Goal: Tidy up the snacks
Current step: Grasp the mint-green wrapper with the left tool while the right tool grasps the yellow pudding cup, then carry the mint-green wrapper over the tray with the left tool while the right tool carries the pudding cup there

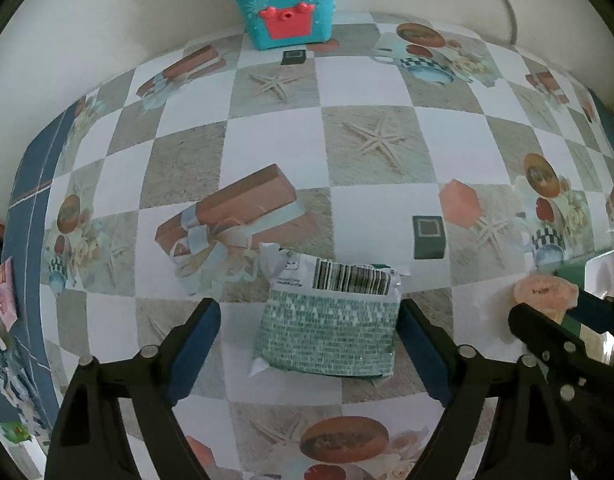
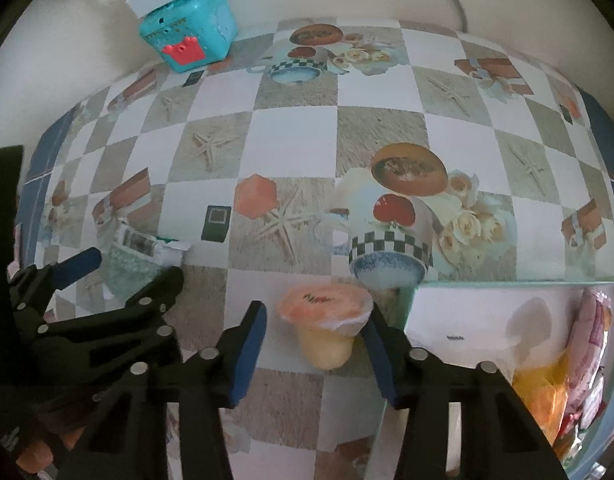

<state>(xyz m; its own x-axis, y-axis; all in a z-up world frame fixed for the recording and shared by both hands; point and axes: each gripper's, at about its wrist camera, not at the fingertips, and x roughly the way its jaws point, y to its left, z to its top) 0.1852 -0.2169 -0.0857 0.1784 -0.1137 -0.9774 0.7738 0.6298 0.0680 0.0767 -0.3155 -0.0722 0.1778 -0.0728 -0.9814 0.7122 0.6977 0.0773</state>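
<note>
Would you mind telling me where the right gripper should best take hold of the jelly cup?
Probably across the cup's body, just below the rim. The jelly cup stands upright between the open right gripper, so closing straight in from both sides suits its tapered wall.

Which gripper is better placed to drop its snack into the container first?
Right. The right gripper straddles the jelly cup beside the container; the left gripper, around the green packet, is farther away.

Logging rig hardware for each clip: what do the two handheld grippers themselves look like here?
Both look alike. The left gripper and right gripper each have black plastic linkage arms with cut-out slots, joined by round silver pivot pins, ending in flat blue finger pads. No cables, labels or sleeves show on them. In the right wrist view, the left gripper shows the same black frame and blue pads.
</note>
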